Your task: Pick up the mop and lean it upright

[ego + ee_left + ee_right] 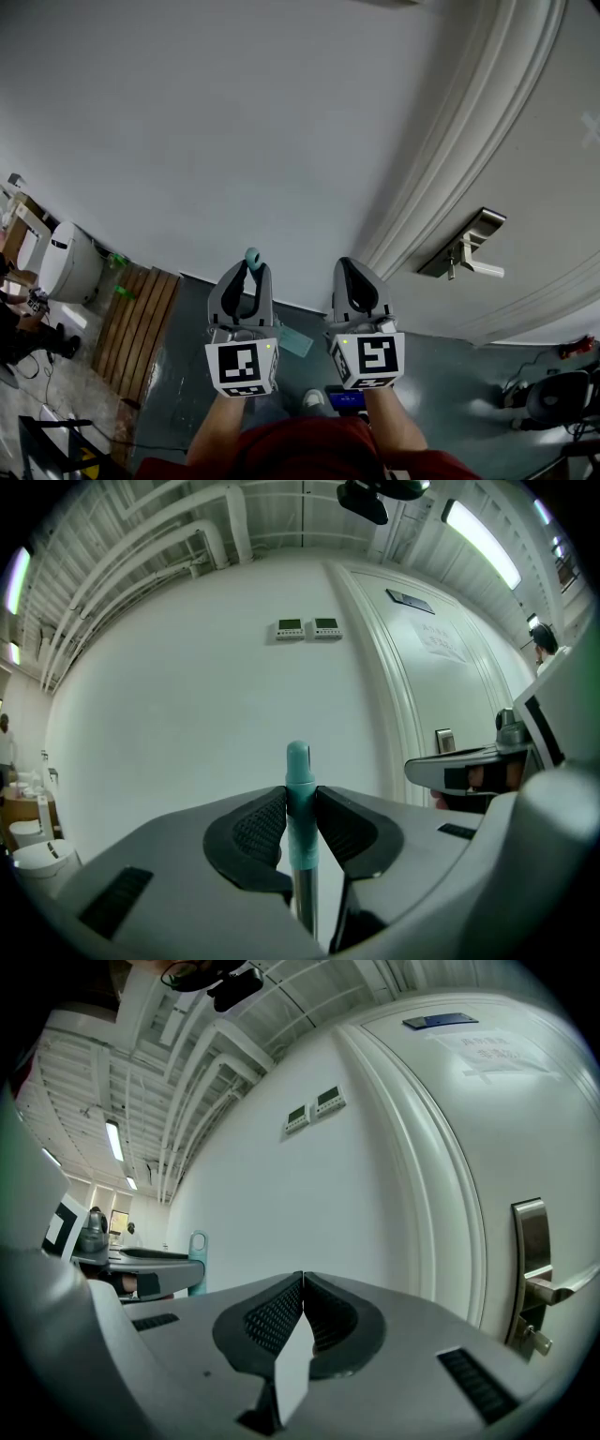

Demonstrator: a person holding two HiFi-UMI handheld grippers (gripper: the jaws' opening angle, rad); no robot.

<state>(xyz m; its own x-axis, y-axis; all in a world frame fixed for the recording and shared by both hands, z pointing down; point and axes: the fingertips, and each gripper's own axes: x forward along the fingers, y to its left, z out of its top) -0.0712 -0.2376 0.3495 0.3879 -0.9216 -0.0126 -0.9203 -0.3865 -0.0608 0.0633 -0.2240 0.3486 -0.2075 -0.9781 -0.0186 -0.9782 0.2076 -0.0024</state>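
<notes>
The person's red shirt fills the bottom of the head view, with both tools held out level toward the white wall. The left gripper grips the mop handle, whose teal tip pokes above it; the right gripper is just beside. The left gripper view shows its pads clamped on the upright teal handle. The right gripper view shows its jaws pressed together with nothing between them, near the door.

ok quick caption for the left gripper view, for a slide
Left claw shut on the teal top of the upright mop handle, white wall and door behind
</notes>
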